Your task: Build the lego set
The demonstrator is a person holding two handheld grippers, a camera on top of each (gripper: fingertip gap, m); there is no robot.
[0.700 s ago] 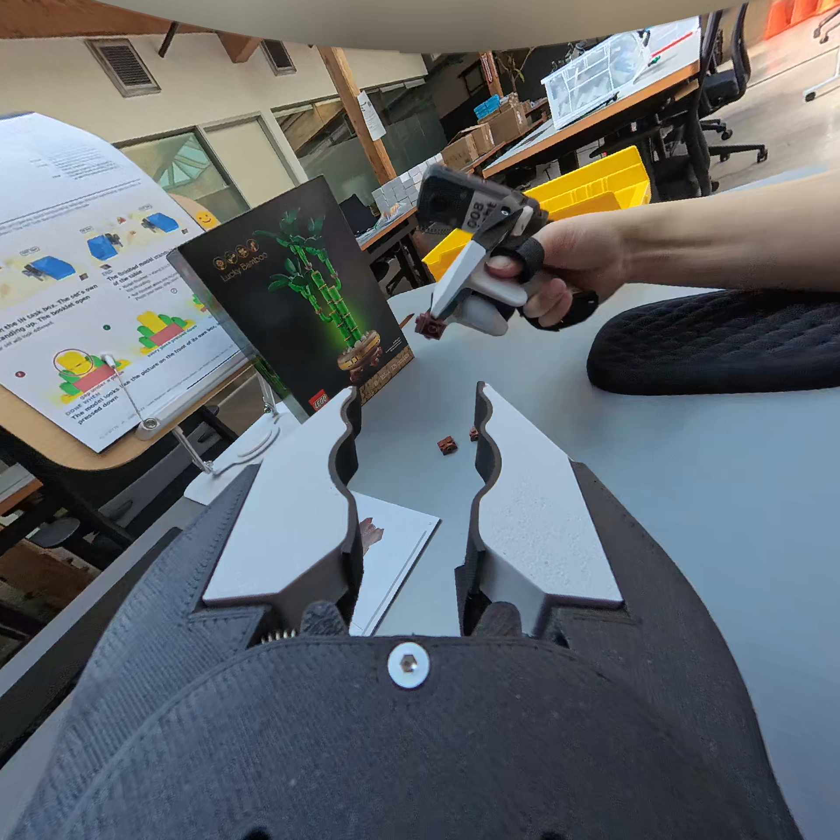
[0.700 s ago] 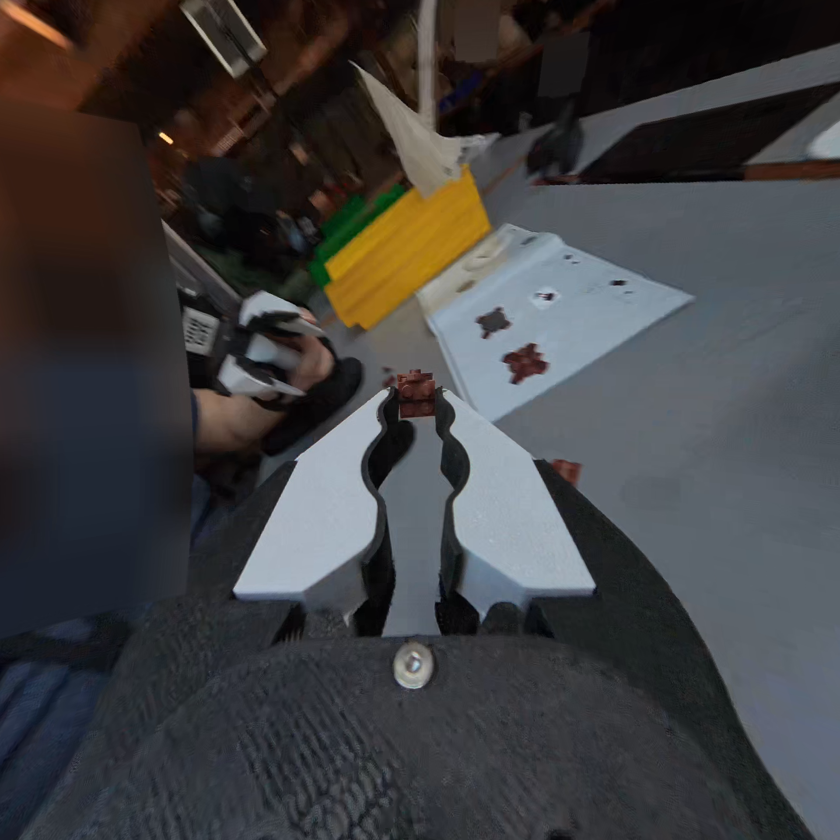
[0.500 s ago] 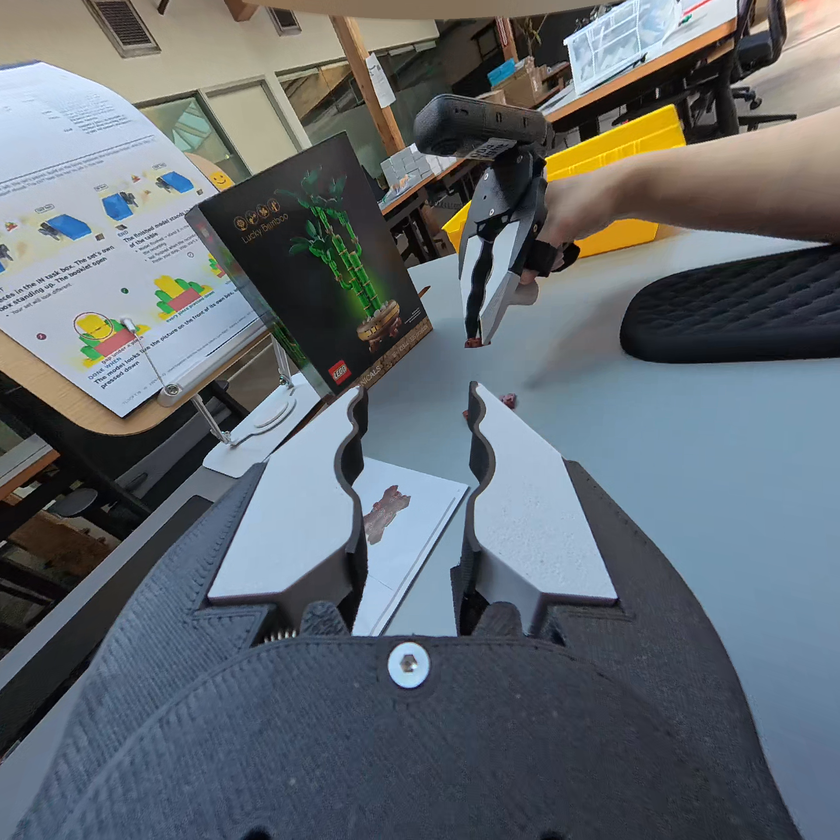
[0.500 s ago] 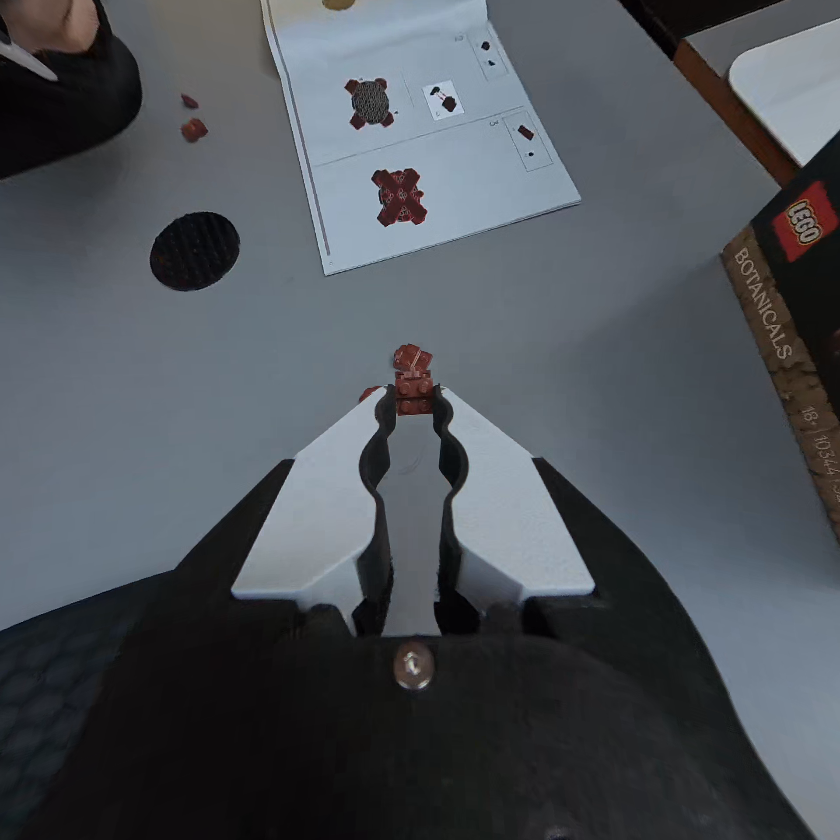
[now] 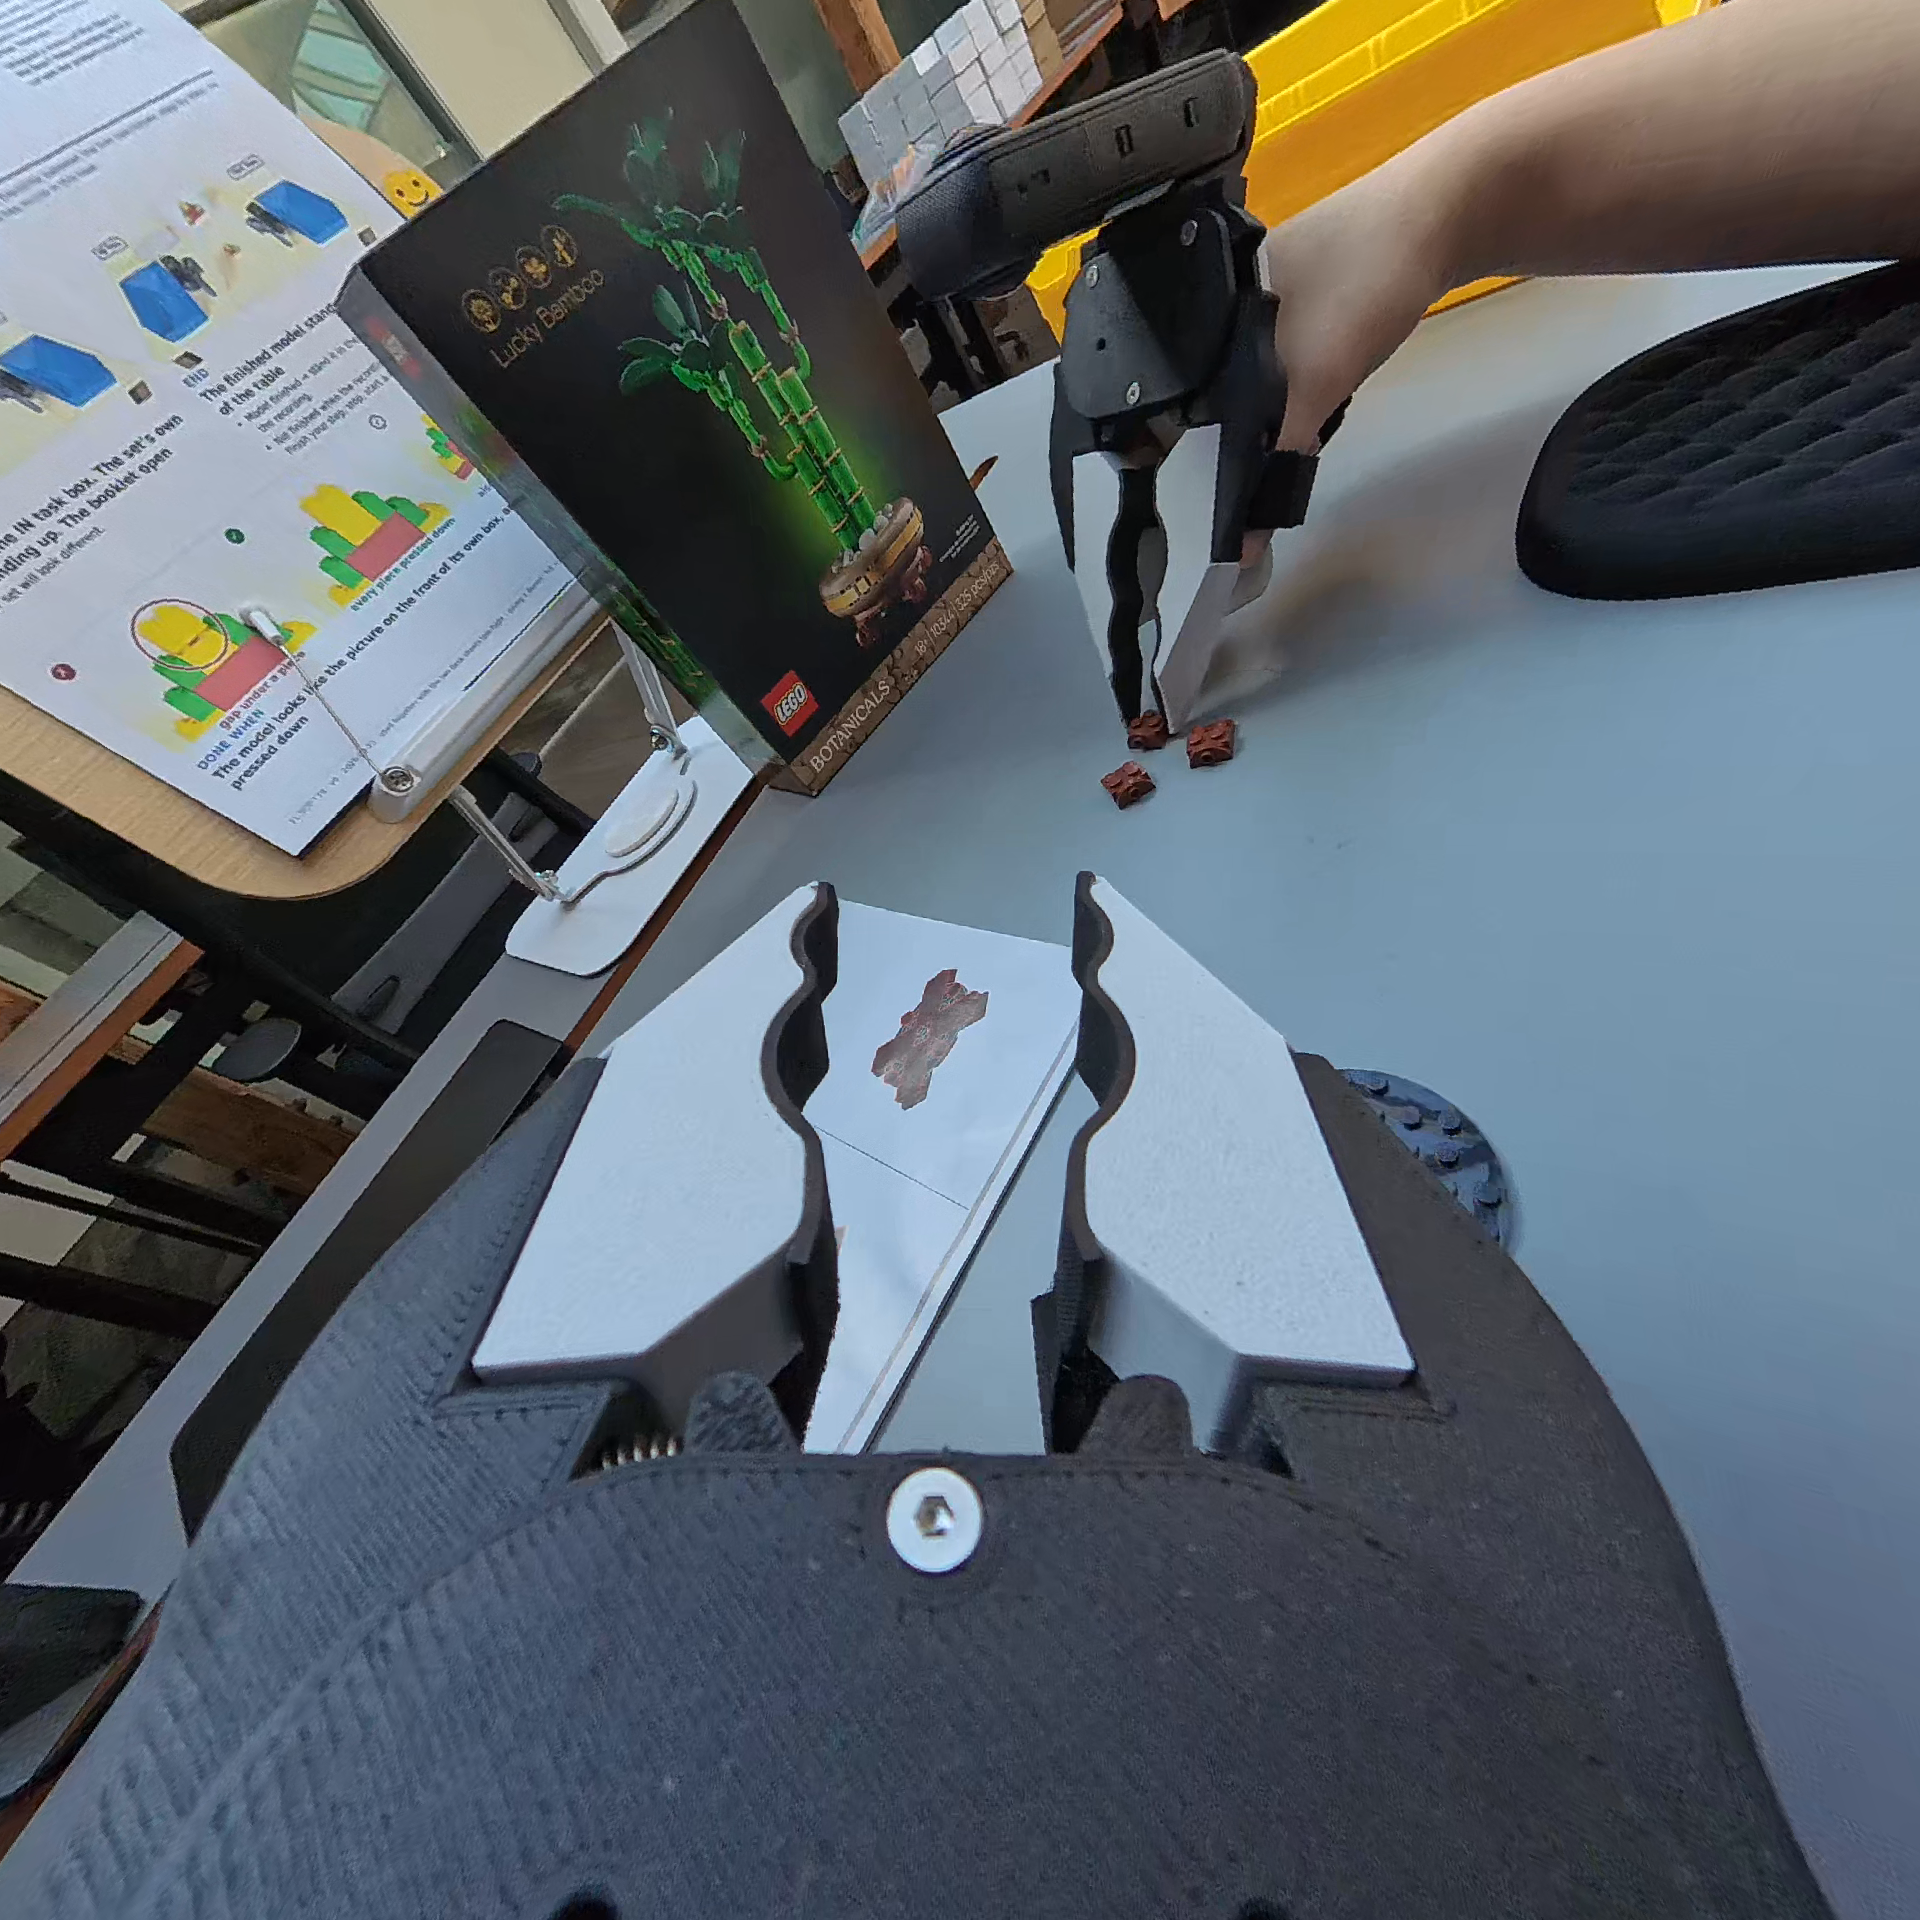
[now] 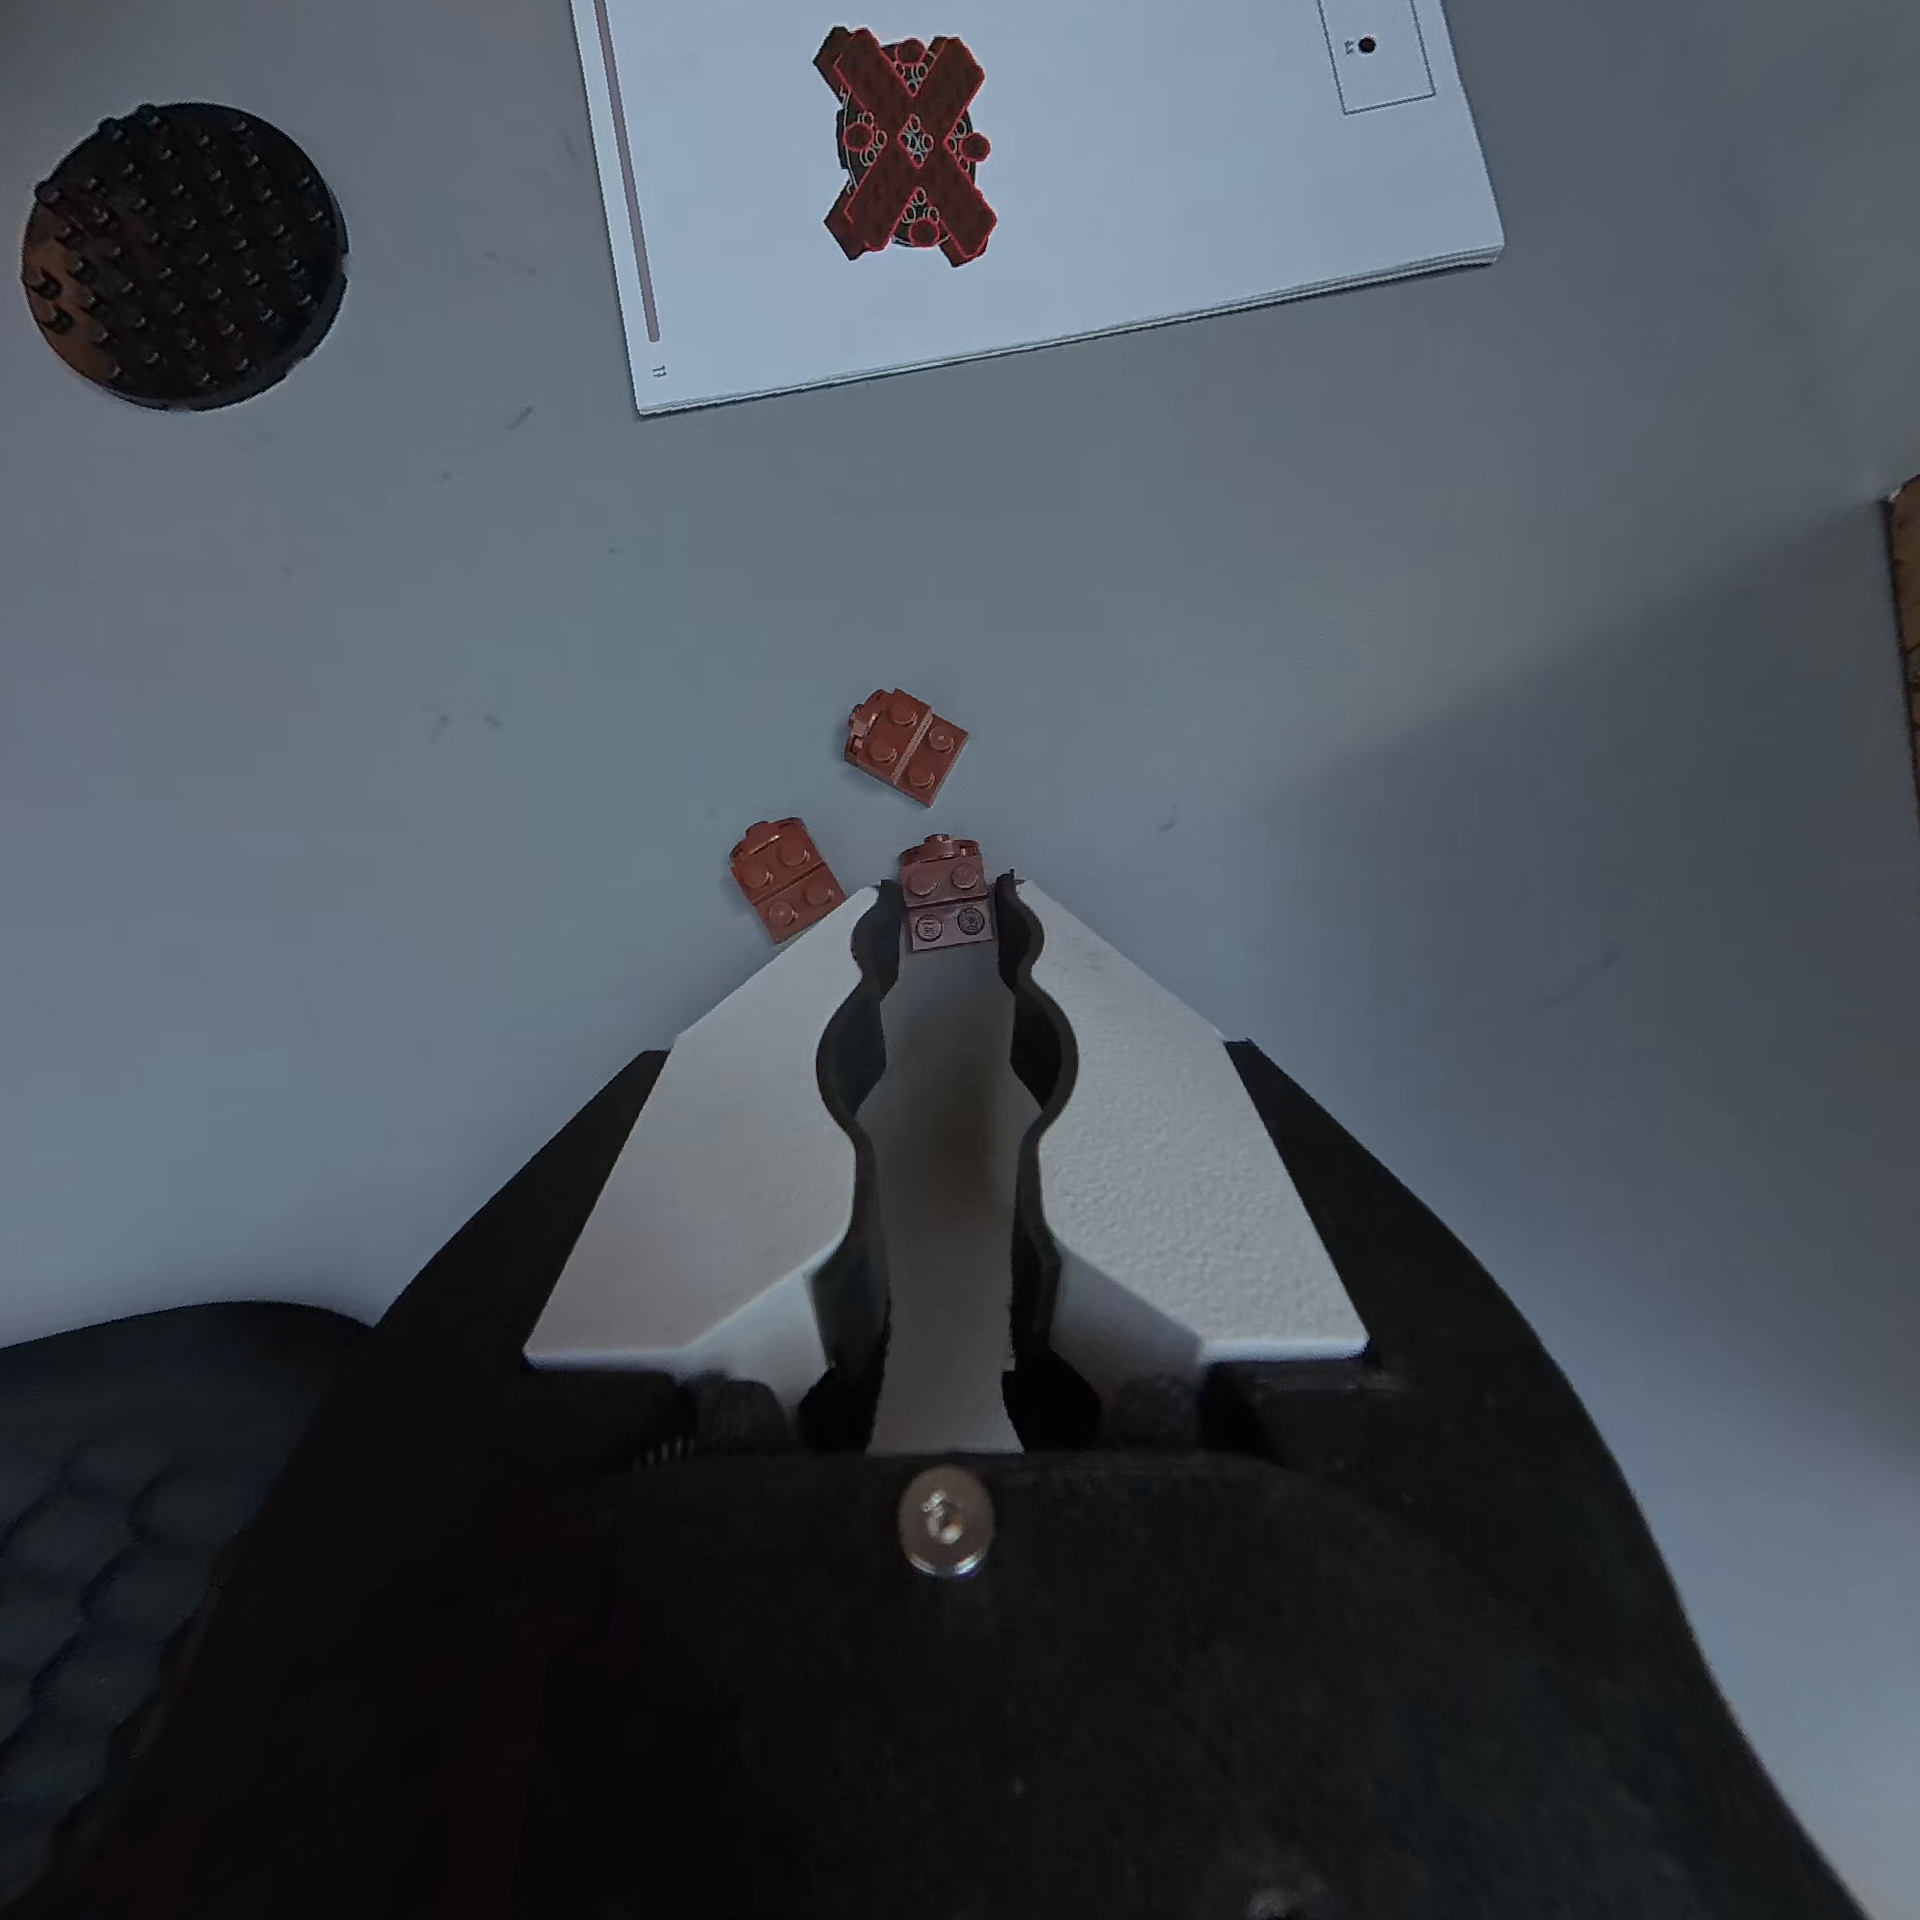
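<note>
My right gripper [image 6: 943, 896] is shut on a small reddish-brown brick [image 6: 943, 904] and holds it low at the grey table. Two more brown pieces lie just beyond it, one to the left [image 6: 784, 878] and one ahead [image 6: 906, 745]. A round black studded plate [image 6: 182, 255] lies at the far left. The open instruction booklet [image 6: 1039, 187] lies ahead. In the left wrist view my left gripper [image 5: 951, 894] is open and empty above the booklet [image 5: 935, 1039]. The right gripper [image 5: 1148, 717] points straight down there, by the loose pieces [image 5: 1210, 743].
The set's dark box [image 5: 707, 436] stands left of the pieces. A printed sheet on a stand [image 5: 156, 416] is at the far left. A black padded mat [image 5: 1745, 447] lies at the right, with a yellow bin [image 5: 1403, 62] behind. The round plate [image 5: 1444, 1153] lies beside my left gripper. Across from one pair of fingers to the other is roughly 20 cm. To the round black studded plate [image 6: 182, 255]: left tips about 9 cm, right tips about 20 cm.
My right gripper has turned to point down and dropped to the table with the brown brick, beside the two loose pieces. My left gripper has shifted over the booklet and stays open.
</note>
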